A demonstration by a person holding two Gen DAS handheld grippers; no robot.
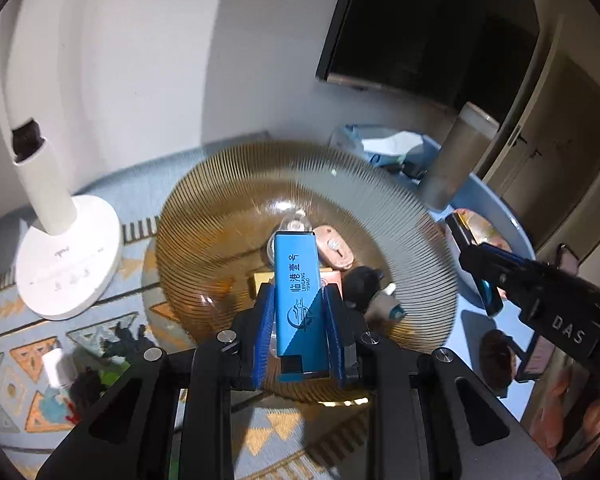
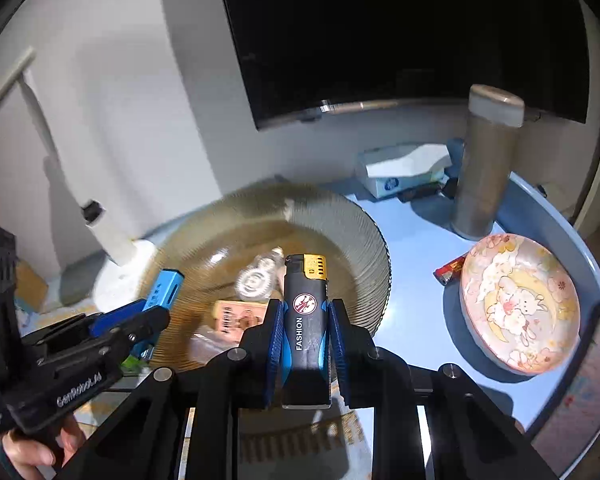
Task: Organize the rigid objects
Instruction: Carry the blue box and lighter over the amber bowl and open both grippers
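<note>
Your counter (image 2: 412, 216) is pale blue, under a dark screen (image 2: 380, 40). Your left gripper (image 1: 300, 308) has its jaws clamped on the blue lighter (image 1: 298, 292), your right gripper (image 2: 306, 332) on the black lighter (image 2: 306, 320); both hang over the ribbed bowl (image 1: 400, 216), seemingly to join the trinkets inside.

"LINGANG YIHAO" on blue lighter (image 1: 298, 300), "FASHION" on black lighter (image 2: 306, 320), "GenRobot.AI" on left hand-held gripper (image 2: 156, 314)

Ahead of me stands a plain white wall (image 1: 140, 60) with a dark screen (image 2: 400, 32) mounted on it — below, a round blue table (image 2: 420, 216) partly under a patterned cloth (image 1: 32, 344), lit unevenly.
</note>
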